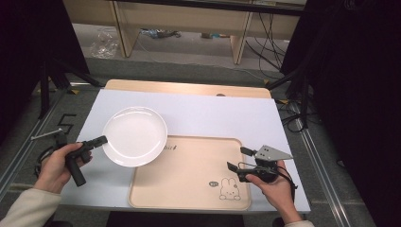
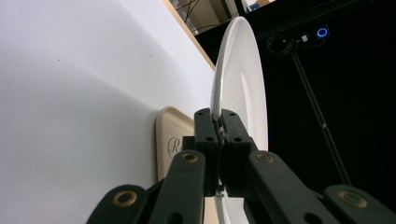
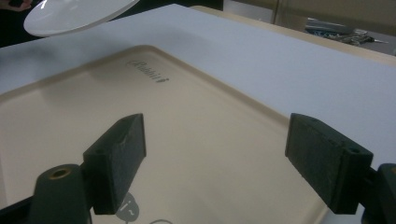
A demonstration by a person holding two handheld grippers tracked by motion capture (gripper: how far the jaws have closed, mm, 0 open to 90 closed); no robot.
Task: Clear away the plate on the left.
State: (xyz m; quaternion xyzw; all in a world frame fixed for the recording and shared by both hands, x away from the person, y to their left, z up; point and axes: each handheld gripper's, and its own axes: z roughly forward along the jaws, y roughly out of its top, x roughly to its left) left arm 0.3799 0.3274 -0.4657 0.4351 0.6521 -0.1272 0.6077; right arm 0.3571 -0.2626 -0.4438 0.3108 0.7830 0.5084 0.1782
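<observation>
Left of centre in the high view, the left tool [image 1: 100,140] pinches only the white plate's [image 1: 135,136] rim, holding it above the desk [image 1: 213,113] and the tray's [image 1: 189,189] corner. Such a thin edge grip could let it tilt or slip. Lower right, the right tool [image 1: 238,159] hangs spread and empty over the tray.

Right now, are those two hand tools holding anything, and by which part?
The left tool pinches the white plate by its rim, lifted above the table. The right tool stands open over the tray, holding nothing.
</observation>
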